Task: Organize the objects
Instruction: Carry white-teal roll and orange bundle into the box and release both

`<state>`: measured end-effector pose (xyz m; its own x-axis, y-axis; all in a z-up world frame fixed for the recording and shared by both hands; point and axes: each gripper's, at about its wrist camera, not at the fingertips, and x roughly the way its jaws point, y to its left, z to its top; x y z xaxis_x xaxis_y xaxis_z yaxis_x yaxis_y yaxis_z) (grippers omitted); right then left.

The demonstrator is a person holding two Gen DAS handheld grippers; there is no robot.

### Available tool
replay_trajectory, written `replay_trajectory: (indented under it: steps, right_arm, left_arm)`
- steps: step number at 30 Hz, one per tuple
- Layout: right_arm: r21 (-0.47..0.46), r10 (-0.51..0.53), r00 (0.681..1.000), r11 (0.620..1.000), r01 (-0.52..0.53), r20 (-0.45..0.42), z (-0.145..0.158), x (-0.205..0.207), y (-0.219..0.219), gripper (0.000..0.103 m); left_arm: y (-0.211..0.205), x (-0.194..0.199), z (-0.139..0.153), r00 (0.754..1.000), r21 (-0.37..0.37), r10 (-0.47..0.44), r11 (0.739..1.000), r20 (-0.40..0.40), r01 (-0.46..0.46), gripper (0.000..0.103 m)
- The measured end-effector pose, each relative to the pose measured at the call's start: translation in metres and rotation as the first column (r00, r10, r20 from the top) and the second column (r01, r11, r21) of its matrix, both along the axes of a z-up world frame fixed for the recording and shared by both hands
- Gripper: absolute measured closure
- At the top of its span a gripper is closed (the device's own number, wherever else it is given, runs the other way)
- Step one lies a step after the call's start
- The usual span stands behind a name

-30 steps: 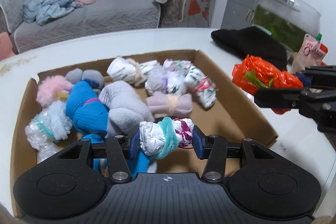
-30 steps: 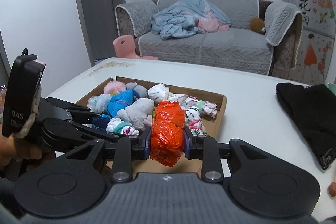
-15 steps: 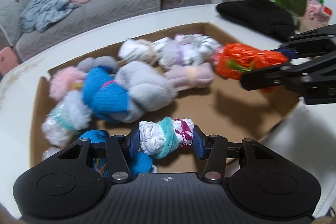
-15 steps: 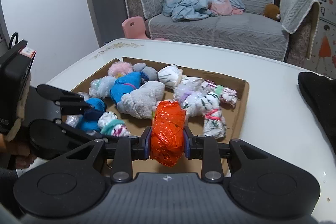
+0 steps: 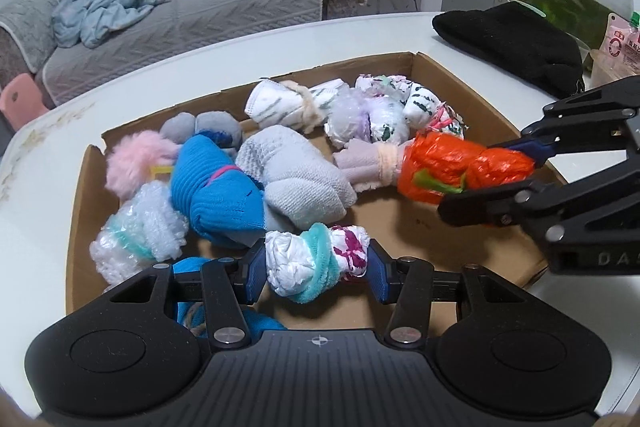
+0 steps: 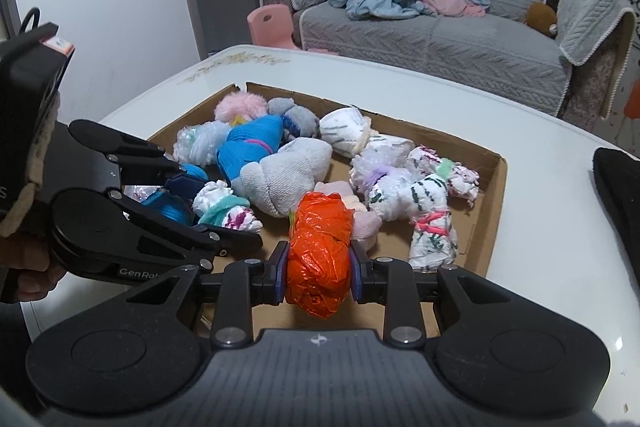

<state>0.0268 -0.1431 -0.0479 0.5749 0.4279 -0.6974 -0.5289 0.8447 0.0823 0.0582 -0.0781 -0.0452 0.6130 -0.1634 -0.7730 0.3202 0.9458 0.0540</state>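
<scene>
Our left gripper (image 5: pixel 317 264) pinches a white plastic bundle tied with a teal band (image 5: pixel 316 261); our right gripper (image 6: pixel 319 275) pinches an orange plastic-bag bundle (image 6: pixel 320 247). Both hang over the cardboard tray (image 5: pixel 472 95), with more tied bundles ahead.

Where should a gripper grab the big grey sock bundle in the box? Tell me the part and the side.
Take the grey sock bundle across its narrower upper end, coming down from above. The blue bundle presses against one side, so the jaws should close along its free flanks.
</scene>
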Motion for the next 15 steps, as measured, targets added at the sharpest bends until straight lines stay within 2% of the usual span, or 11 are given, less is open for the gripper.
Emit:
replay_trajectory:
  steps: [10, 15]
  right_arm:
    - [-0.039, 0.053, 0.997, 0.998, -0.055, -0.052, -0.006, 0.022, 0.008, 0.076]
    - [-0.081, 0.085, 0.994, 0.993, -0.091, -0.076, -0.013, 0.031, 0.015, 0.076]
  left_arm:
    - [0.005, 0.024, -0.001, 0.999, -0.034, 0.024, 0.999, -0.044, -0.025, 0.047]
    - [0.004, 0.024, -0.003, 0.999, -0.012, -0.006, 1.000, -0.052, 0.006, 0.047]
